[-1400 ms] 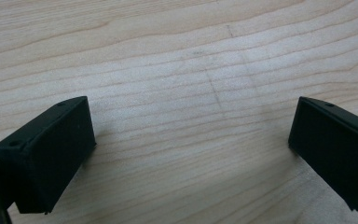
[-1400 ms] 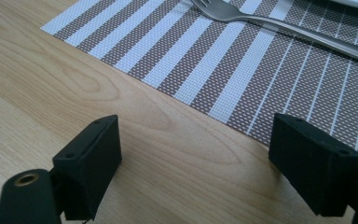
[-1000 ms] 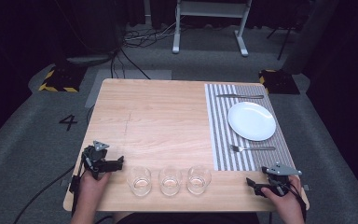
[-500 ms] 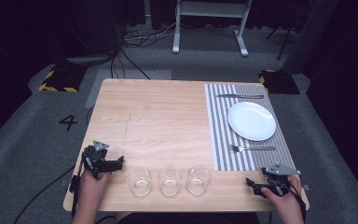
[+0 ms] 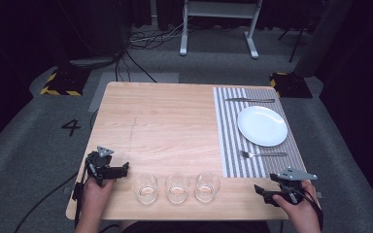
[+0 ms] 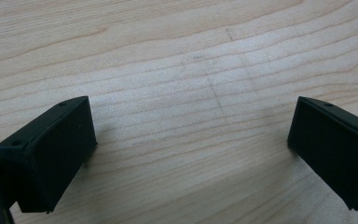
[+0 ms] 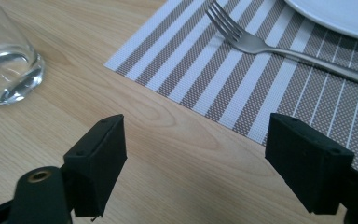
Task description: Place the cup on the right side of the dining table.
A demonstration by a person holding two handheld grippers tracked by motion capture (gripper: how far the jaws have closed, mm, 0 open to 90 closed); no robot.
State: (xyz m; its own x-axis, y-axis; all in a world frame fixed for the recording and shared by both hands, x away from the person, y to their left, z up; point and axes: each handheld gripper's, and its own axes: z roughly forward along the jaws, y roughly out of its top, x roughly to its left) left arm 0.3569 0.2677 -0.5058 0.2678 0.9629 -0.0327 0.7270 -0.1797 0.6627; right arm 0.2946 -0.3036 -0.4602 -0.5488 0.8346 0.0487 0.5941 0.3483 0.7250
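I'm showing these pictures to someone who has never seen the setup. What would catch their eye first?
Probably the three clear glasses lined up along the near edge of the wooden table, between the left gripper and the right gripper, both with jaws wide open. Next, the striped placemat on the right, holding a white plate between a fork and a knife.
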